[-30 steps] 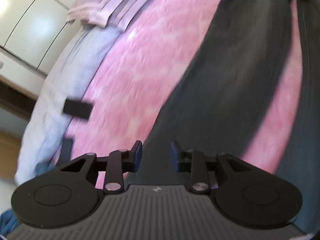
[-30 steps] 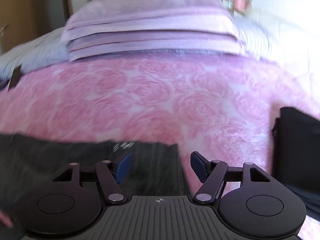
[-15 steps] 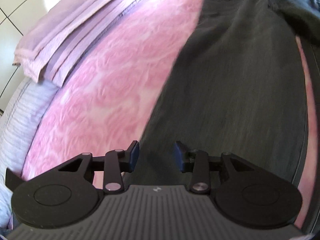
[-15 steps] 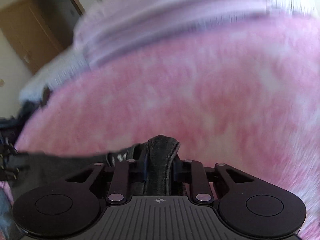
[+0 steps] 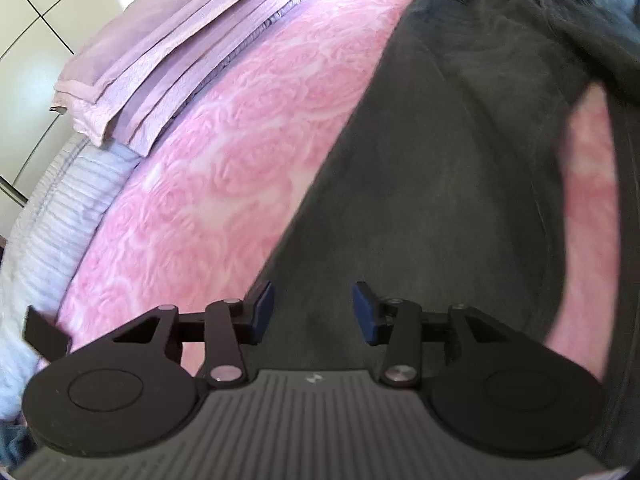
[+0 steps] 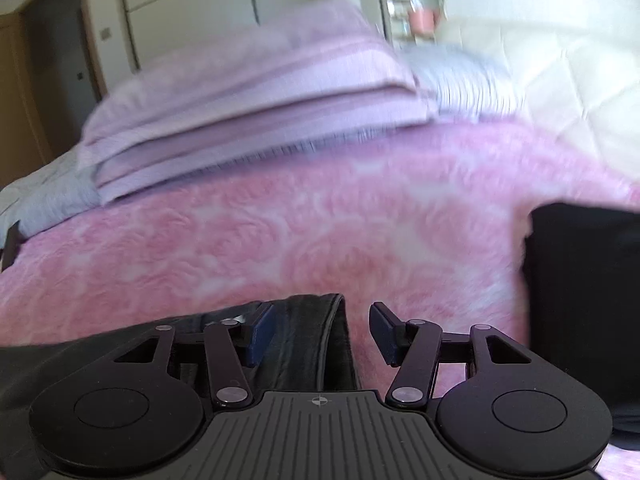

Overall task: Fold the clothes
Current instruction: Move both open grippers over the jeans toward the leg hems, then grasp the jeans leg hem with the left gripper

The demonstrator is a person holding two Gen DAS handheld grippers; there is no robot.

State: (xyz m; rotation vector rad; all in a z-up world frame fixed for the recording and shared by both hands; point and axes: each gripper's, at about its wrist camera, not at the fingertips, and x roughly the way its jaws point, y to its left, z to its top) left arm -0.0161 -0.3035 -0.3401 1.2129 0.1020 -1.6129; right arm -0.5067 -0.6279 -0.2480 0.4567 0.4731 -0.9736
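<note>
Left wrist view is filled by a bed under a pink rose-patterned blanket, on which dark trousers are laid flat, the long axis running straight away from the jaws toward the waistband at the far end. A stack of folded lilac bedding is seen along the bed's far edge, and in the right wrist view a black folded pile is seen at the right, well apart from the trousers. The left gripper is held with its jaws spread and nothing between them, low over one trouser leg near its left edge. The right gripper is likewise spread; a dark hem or waistband end lies between its pads, beside the left pad, unpinched. The right gripper is judged nearer to a graspable edge, so the fold is expected to be led lengthwise from that end.
</note>
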